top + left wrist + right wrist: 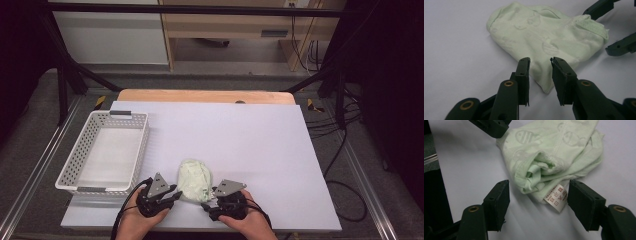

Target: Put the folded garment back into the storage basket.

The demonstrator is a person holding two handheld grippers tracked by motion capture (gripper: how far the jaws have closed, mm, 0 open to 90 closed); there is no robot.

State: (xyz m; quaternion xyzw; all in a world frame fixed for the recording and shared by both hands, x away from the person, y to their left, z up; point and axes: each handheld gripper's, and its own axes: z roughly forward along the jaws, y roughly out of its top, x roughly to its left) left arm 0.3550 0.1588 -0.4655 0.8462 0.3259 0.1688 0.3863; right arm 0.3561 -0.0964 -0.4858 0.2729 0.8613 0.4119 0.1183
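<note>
A folded pale green garment (194,180) lies near the near edge of the table (260,150), between the two grippers, with a white perforated basket (75,170) well apart to its left. The left gripper (167,197) sits just beside the garment's left near corner; in the left gripper view its jaws stand narrowly apart, with the tip of the cloth (544,85) under the gap and nothing pinched. The right gripper (212,200) is at the garment's right near side; in the right gripper view its jaws stand wide on either side of the rolled hem (536,175) and the care label (556,198), neither pad pressing the cloth.

The main risk, as I judge it, is a shallow or uneven grab. If the right jaws close where they stand, they may catch only the label or the outermost fold, and a lift would then let the roll spill open and drag across the table. The left jaws are so narrow that they could ride over the thin corner and close on nothing, or nip just one layer. Should one side hold and the other slip, the garment would swing and unfold, making a tidy move towards the basket harder. Pressing down too hard could also bunch the fabric and shove it off the near edge.
</note>
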